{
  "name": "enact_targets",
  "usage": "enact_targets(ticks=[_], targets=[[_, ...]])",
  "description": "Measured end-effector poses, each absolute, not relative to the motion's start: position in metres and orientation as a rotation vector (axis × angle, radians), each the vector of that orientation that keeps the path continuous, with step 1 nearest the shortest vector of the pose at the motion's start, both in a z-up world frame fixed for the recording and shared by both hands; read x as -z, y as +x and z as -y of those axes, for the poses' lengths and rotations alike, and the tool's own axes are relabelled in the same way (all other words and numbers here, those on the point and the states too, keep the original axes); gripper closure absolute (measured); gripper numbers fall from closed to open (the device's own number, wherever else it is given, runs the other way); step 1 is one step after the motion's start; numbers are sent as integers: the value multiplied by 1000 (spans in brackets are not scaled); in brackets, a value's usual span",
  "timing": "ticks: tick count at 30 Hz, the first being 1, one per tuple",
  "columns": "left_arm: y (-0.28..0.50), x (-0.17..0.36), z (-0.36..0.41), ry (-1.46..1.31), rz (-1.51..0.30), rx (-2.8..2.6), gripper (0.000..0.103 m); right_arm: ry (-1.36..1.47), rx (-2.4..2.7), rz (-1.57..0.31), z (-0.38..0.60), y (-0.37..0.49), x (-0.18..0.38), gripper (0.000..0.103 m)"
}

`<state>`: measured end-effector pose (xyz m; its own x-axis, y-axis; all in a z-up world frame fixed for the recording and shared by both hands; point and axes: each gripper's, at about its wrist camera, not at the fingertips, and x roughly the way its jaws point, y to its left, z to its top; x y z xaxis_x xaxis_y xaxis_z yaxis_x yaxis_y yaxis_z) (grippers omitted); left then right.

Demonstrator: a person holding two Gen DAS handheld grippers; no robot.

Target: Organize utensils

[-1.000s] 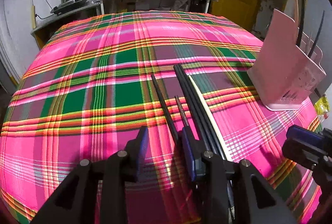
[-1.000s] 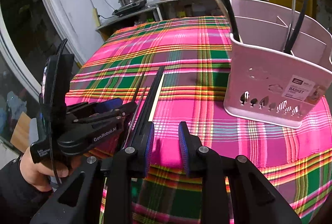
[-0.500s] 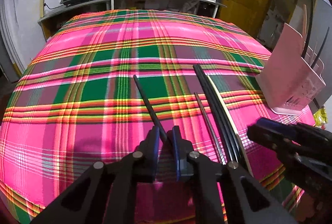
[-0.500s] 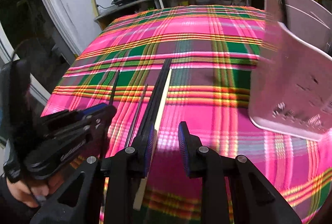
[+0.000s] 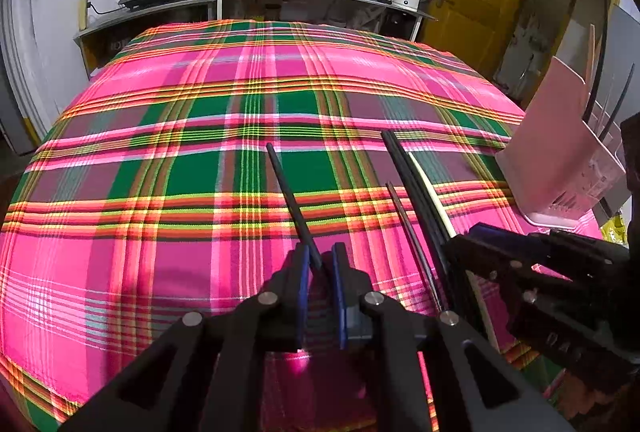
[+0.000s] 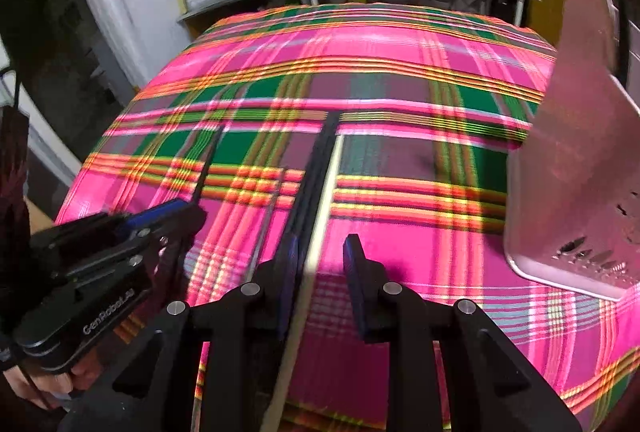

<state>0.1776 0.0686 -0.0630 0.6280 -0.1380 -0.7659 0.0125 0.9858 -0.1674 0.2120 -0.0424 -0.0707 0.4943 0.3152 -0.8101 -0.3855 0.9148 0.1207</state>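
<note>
Item: left tongs [image 5: 320, 264], black frame with blue pads. Nearly closed on the near end of a single black chopstick [image 5: 289, 198], which slants away over the cloth; the end grip leaves the shaft free to swing upright for insertion, by my reading.

Item: right tongs [image 6: 320, 256], same build. Jaws parted, holding nothing. They straddle the near end of a pale cream chopstick [image 6: 325, 192], its left pad close against the neighbouring bundle of long black chopsticks [image 6: 316, 168]; the placement suggests the cream stick is the next pick.

Item: thin dark metallic chopstick [image 5: 406, 224]. Lies loose just left of the black bundle in the left wrist view, apart from both tongs.

Item: pale pink plastic utensil basket [image 5: 560, 152]. Stands upright at the right edge of the surface, well apart from the loose sticks, with several dark and light sticks already standing in it; evidently the destination.

Item: pink, green and yellow plaid tablecloth [image 5: 200, 172]. Covers the surface; the loose chopsticks lie roughly parallel, near ends toward the operator, which keeps them reachable.

Status: sorting partly done; at least four pieces remain outside the basket.
</note>
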Motion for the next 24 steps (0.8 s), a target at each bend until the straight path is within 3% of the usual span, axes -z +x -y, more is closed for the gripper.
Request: enact_targets(ticks=[24], targets=[[178, 62, -71, -167, -885, 97, 89, -64, -338, -965, 69, 208, 73, 79]])
